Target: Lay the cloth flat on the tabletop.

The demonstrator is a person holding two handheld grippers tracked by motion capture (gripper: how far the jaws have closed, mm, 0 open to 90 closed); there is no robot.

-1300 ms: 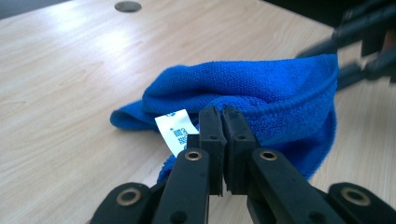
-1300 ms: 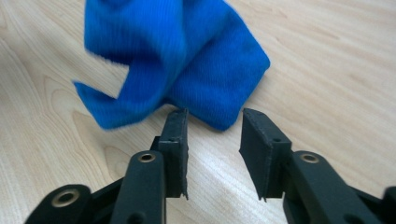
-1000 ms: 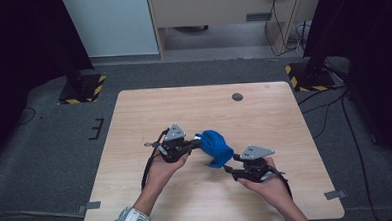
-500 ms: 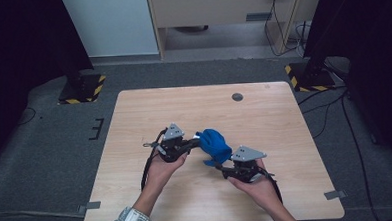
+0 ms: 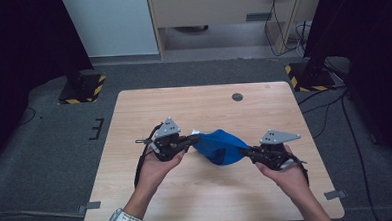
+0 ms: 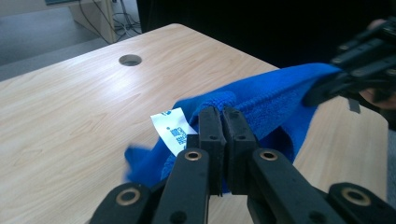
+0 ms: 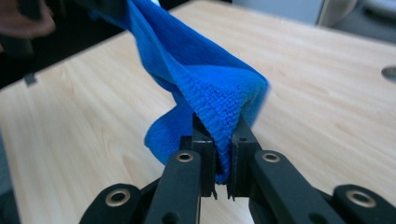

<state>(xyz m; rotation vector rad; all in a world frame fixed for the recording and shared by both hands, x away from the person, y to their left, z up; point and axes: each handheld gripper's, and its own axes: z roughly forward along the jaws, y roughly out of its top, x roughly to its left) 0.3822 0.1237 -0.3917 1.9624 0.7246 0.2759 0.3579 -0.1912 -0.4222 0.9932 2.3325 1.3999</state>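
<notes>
Both hands have lifted since a second ago, right gripper (image 5: 247, 152) just closing on the soft, light blue cloth (image 5: 219, 147) while the left gripper (image 5: 194, 138) pinches its opposite edge, so corners are where to grab.

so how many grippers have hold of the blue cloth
2. The left gripper is shut on the blue cloth's left end, next to its white tag. The right gripper is shut on its right end.

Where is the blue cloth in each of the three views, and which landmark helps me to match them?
High view: cloth at centre, strung between both tongs above the table.
Left gripper view: cloth right of centre, running to the upper right.
Right gripper view: cloth from upper left down to centre.
Shared landmark: the round hole in the tabletop.
</notes>
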